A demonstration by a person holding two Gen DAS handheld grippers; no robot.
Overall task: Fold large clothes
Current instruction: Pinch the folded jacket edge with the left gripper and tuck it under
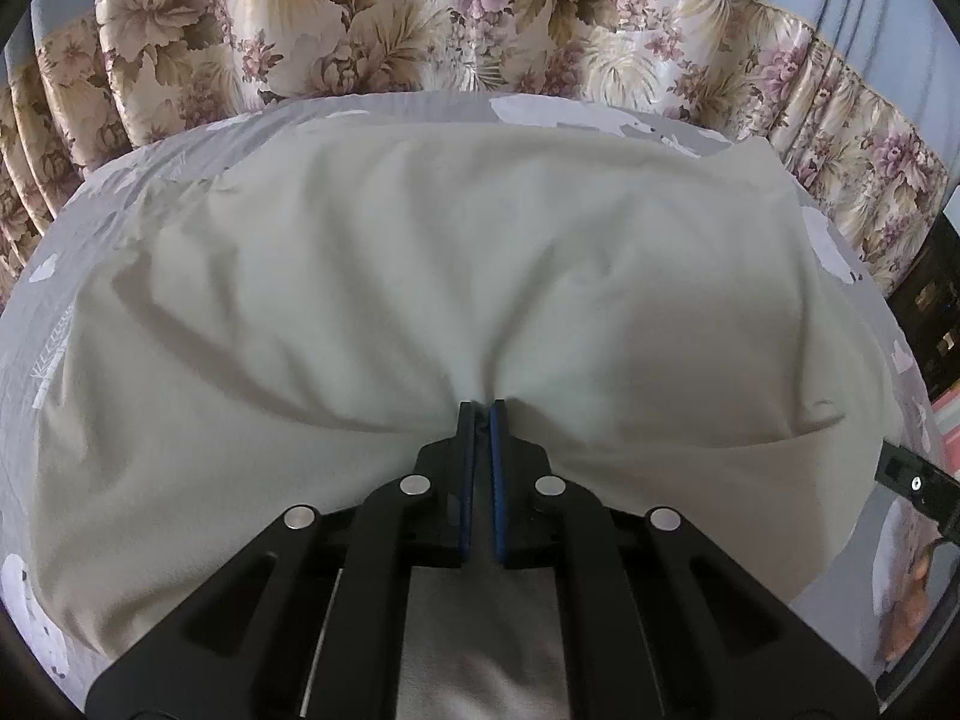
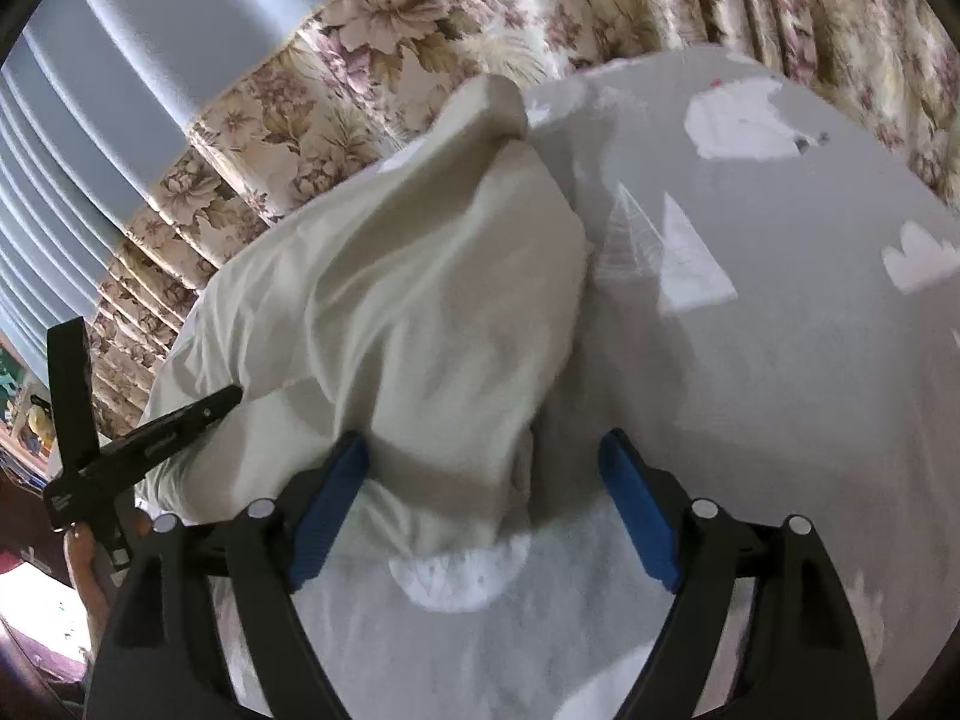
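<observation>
A large cream garment [image 1: 450, 276] lies spread on a grey bedsheet [image 1: 120, 180] with white prints. My left gripper [image 1: 482, 411] is shut on the garment's near edge, and creases fan out from the pinch. In the right wrist view the garment [image 2: 420, 300] is bunched to the left, one end raised at the far side. My right gripper [image 2: 486, 450] is open, its blue pads on either side of the garment's near right corner. The left gripper [image 2: 222, 402] shows at the left in that view, on the cloth.
Floral curtains [image 1: 480, 12] hang behind the bed. The grey bedsheet [image 2: 780, 330] extends to the right of the garment. A dark shelf unit [image 1: 930, 300] stands at the far right. The right gripper's edge [image 1: 912, 480] shows at the right of the left wrist view.
</observation>
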